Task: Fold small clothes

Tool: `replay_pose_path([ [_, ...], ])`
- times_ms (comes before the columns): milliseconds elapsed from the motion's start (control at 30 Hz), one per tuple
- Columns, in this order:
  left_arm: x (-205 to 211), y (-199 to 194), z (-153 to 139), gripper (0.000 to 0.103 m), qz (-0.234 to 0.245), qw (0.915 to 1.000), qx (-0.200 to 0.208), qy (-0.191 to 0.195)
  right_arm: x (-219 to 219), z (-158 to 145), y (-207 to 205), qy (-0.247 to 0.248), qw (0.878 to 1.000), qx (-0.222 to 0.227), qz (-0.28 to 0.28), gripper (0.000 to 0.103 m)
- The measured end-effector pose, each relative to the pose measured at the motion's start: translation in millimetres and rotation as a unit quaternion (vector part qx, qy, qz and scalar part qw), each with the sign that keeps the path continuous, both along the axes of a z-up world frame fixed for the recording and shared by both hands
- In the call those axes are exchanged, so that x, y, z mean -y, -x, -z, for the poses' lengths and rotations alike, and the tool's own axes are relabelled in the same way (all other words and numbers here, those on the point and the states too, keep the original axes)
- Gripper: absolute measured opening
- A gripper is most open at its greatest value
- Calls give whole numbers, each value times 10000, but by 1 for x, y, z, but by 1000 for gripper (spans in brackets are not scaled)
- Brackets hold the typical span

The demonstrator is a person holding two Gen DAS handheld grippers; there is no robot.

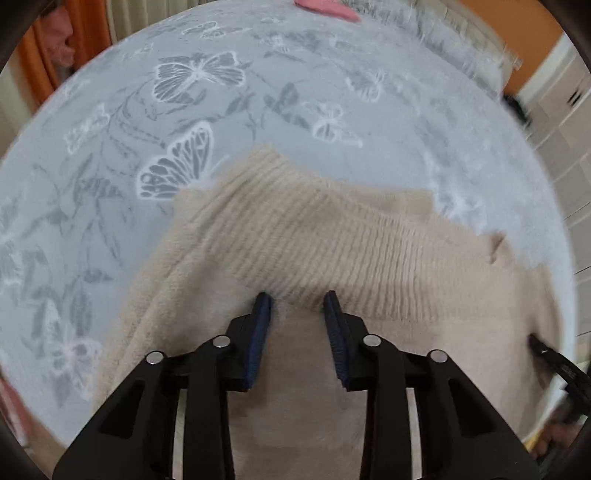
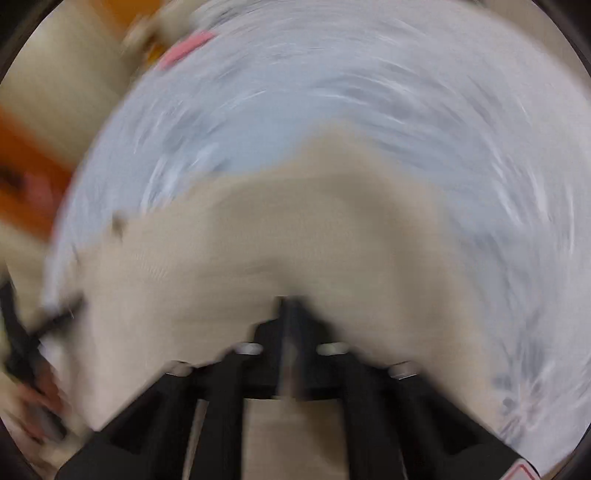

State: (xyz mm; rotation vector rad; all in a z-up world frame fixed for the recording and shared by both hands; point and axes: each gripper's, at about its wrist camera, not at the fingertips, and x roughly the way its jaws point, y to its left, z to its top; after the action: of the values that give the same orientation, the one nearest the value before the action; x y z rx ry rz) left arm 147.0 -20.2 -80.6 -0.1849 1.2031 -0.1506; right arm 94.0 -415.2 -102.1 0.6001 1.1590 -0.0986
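On the bed, which has a pale blue cover with white and gray butterflies, lies a soft beige sweater. It has a ribbed band that runs across the middle, and it fills the near part of both views. The left tongs sit just over the sweater, right by the ribbed band. Their two blue pads stand apart, and beige cloth shows in the gap between them. The right wrist view is very blurry. There the right tongs look closed together at their tips, with the sweater all around them, but I cannot tell if they pinch the cloth. The tips of the right tongs also poke in at the right edge of the left view. A pink thing lies at the far edge of the bed, well apart from the sweater
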Motion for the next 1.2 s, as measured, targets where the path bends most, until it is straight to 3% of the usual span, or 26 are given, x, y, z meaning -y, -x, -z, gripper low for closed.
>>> replay_pose_path([
  [33,-5,0,-6,21,49,10000,-32,-7,20,-3,10,-104,9994,7,320,0],
  [100,-11,4,-15,22,53,9999,95,-125,33,-20,21,213,9978,-54,626,0],
  [133,-12,3,-16,22,41,9998,119,-184,28,-31,22,235,9982,71,548,13],
  [200,-13,3,-10,22,-36,9999,34,-140,9,-39,19,307,9993,180,142,12],
  [267,-11,7,-6,22,-117,9997,68,-196,-8,-21,11,754,9967,-145,-269,10],
  [333,-7,7,-7,22,-101,9995,24,-299,5,-5,17,517,9983,-277,-50,6],
  [400,-9,7,-10,22,-82,9994,-50,-330,14,-19,24,368,9987,-155,302,7],
  [467,-9,7,-10,22,-8,9992,-93,-378,7,-39,29,576,9981,36,226,17],
  [600,-6,9,-9,22,48,9986,-89,-516,-6,-44,27,735,9973,-55,-55,17],
  [767,0,8,-11,26,63,9978,-148,-638,-78,-55,-8,449,9945,38,-941,17],
  [900,3,6,-11,26,80,9970,-181,-749,-176,-55,-52,134,9776,155,-2095,17],
  [1033,3,3,-8,27,114,9965,-236,-795,-245,-30,-78,29,9622,11,-2724,17],
  [1100,3,3,-7,27,131,9964,-237,-797,-250,-18,-84,112,9586,-88,-2843,15],
  [1133,2,3,-6,27,141,9964,-237,-798,-247,-14,-86,191,9578,-104,-2865,6],
  [1200,3,3,-5,27,156,9965,-223,-793,-218,-8,-88,52,9621,-110,-2724,0],
])
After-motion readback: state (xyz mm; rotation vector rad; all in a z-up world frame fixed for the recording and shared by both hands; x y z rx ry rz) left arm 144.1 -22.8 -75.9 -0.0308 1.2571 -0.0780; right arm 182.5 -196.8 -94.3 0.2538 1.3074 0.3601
